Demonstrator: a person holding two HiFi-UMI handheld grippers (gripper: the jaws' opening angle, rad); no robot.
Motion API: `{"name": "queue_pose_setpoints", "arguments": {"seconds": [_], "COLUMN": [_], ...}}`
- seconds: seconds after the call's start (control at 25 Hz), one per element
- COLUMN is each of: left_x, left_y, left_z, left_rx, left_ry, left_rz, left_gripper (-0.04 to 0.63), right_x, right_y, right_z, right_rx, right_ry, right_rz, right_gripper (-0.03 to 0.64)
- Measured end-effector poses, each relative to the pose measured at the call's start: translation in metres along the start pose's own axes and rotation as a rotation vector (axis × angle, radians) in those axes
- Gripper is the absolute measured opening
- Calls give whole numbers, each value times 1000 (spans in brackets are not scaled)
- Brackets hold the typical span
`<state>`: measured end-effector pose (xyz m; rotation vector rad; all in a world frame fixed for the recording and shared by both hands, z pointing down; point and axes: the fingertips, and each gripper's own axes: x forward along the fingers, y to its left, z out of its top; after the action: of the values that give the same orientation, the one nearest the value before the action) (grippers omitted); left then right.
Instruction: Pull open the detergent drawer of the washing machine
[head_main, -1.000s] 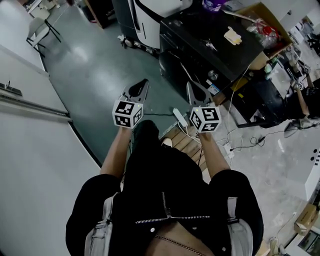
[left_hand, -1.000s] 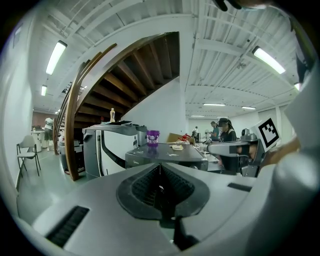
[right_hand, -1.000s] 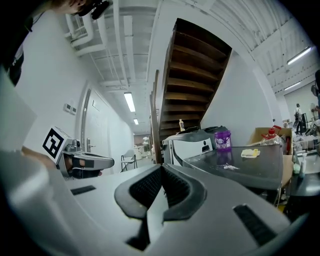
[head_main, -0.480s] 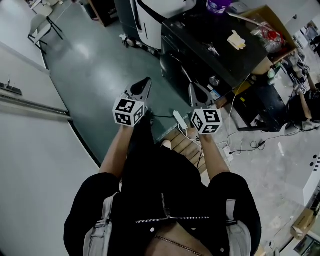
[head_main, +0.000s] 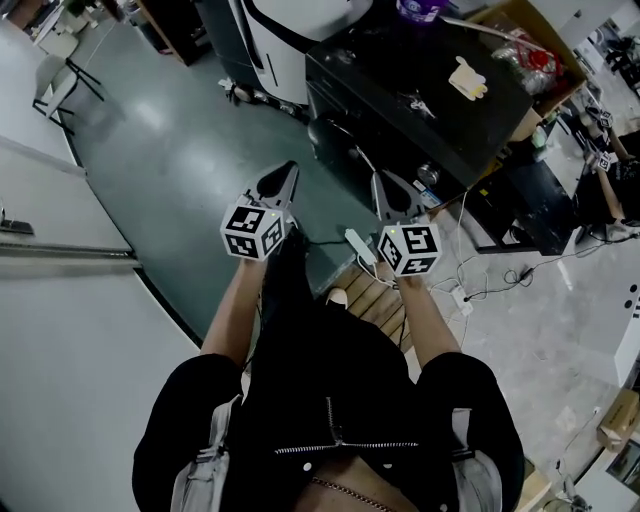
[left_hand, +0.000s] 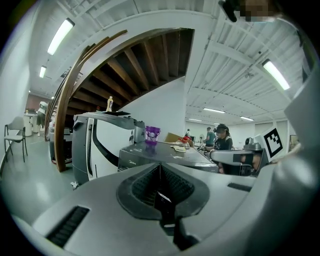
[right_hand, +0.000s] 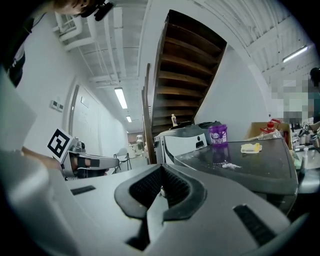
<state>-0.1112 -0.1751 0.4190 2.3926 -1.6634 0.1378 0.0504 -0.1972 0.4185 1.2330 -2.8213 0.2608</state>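
We saw a smooth floor (head_main: 170, 150) with a dull sheen at ten o'clock, a glossy washing machine (head_main: 400, 60) top at one o'clock, a matt cardboard box (head_main: 562, 62) beside it, and wooden slats (head_main: 375, 290) at four o'clock.

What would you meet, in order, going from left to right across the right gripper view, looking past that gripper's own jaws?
The left gripper → white appliance → purple cup → yellow object → cardboard box.
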Motion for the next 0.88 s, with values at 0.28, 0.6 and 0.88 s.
{"name": "queue_pose_setpoints", "arguments": {"seconds": [0.28, 0.6, 0.88], "left_x": [53, 109, 144], "left_y": [35, 68, 95], "left_z": [-9, -32, -45], "left_rx": [-74, -104, -175], "left_ry": [12, 61, 66], "left_rz": [-59, -111, -154], "left_gripper": [23, 23, 23], "right_x": [44, 93, 127], "right_y": [-8, -19, -23], "right_z": [-3, -11, -20], "right_rx": [-4, 9, 10], "right_ry": [28, 65, 94], "right_rz": [-22, -48, -67], "right_gripper": [6, 5, 6]}}
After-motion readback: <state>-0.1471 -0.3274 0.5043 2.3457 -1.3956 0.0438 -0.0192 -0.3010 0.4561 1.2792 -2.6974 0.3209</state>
